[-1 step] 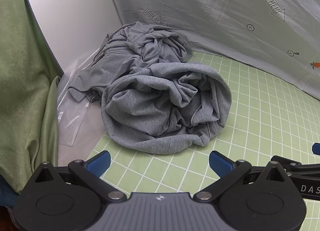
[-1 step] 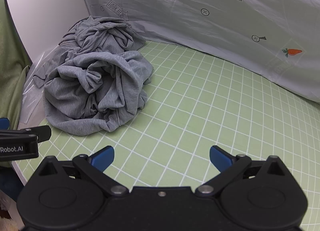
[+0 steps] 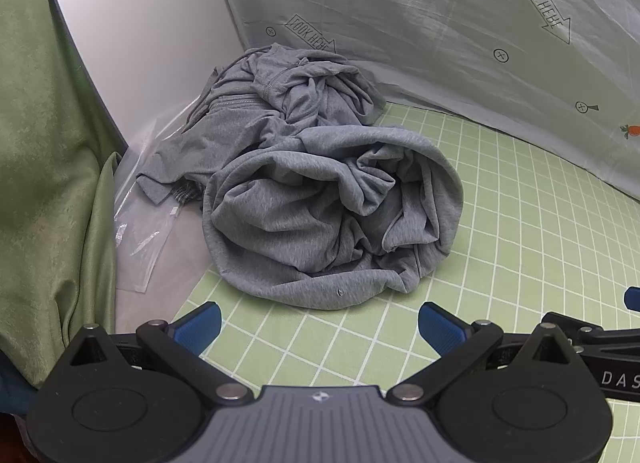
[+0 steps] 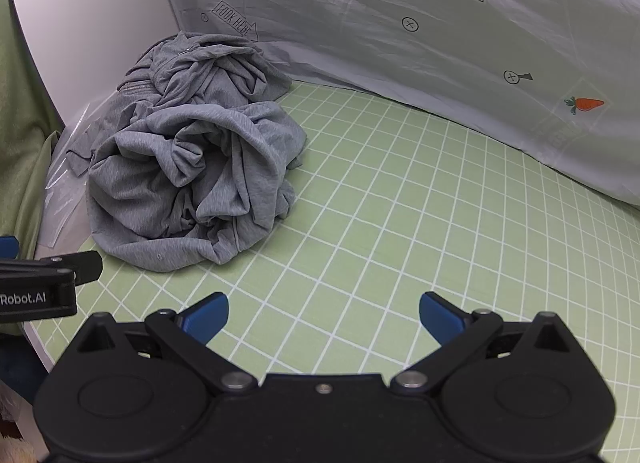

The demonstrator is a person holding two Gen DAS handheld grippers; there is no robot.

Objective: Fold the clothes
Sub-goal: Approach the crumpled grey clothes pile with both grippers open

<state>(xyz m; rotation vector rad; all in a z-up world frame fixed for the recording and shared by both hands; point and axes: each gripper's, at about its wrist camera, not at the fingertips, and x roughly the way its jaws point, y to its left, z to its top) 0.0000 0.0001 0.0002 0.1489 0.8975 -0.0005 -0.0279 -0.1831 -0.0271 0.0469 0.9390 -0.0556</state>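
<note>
- Lying in a crumpled heap toward the far left corner of the green grid mat [image 3: 520, 255], the grey garment [image 3: 320, 215] has not been spread at all — folding looks to be at its very start.
- The left gripper [image 3: 320, 327] hangs just short of the heap's near hem, jaws spread wide with nothing between them; it is angled down at the cloth, probably to pinch an edge.
- The right gripper [image 4: 324, 315] is likewise wide apart and empty, over bare mat to the right of the heap — likely held clear so there is room to lay the garment flat.
- A clear plastic bag [image 3: 148, 231] lies at the mat's left edge, partly under the cloth.
- Behind stands a pale printed sheet [image 3: 460, 55] with carrots and arrows; a white panel [image 3: 132, 31] and a green curtain [image 3: 48, 143] close the left side.
</note>
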